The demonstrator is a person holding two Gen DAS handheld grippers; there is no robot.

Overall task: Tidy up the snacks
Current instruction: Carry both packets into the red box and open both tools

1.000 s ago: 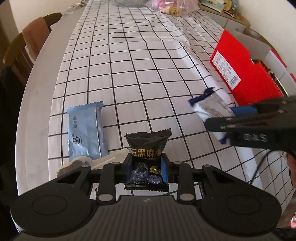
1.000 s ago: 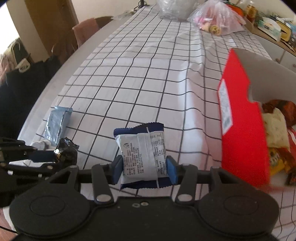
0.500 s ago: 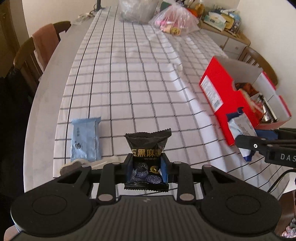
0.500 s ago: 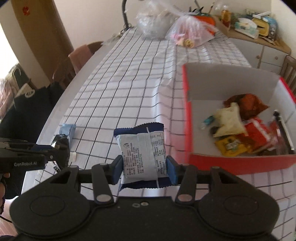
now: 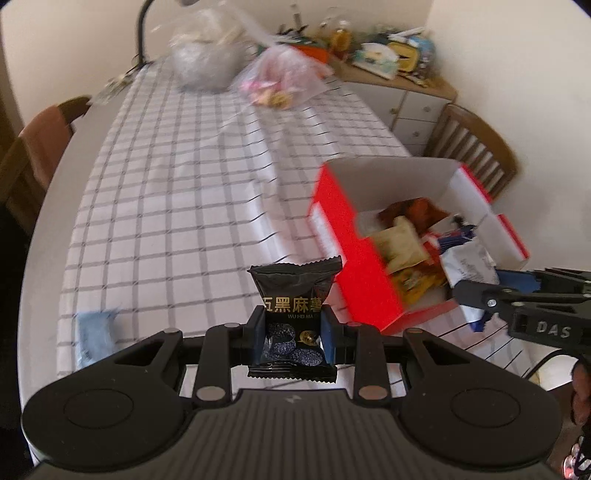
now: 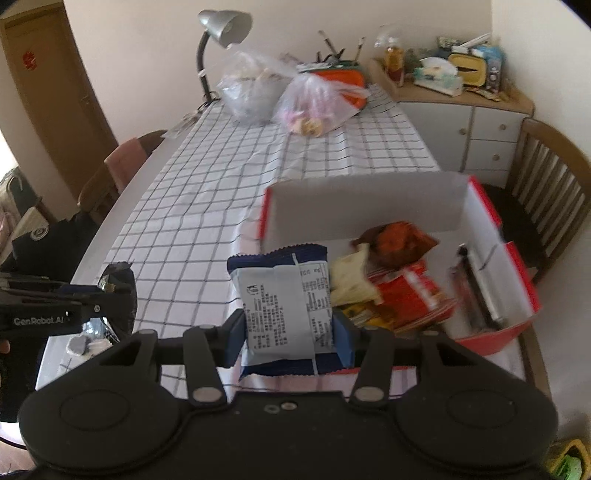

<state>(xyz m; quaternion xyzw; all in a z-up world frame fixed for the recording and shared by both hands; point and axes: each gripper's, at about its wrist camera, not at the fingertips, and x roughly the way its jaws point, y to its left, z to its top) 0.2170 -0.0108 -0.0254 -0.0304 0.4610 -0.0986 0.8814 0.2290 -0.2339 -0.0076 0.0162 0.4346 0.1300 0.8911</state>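
The left tool (image 5: pixel 292 334) pinches a glossy black crimped-edge snack packet (image 5: pixel 293 295) upright above the checked-cloth table (image 5: pixel 177 192). The right tool (image 6: pixel 288 332) clamps a flat white-and-navy foil packet (image 6: pixel 286 306) (printed back facing the camera) over the open red cardboard box (image 6: pixel 491 336), which holds several crinkled wrappers.

Cream walls (image 6: pixel 147 55) surround a checked-cloth desk (image 6: pixel 221 177), with a lamp (image 6: pixel 221 26) at its far edge, chairs (image 6: pixel 554 177) beside, and a cabinet (image 6: pixel 480 133) in the corner.
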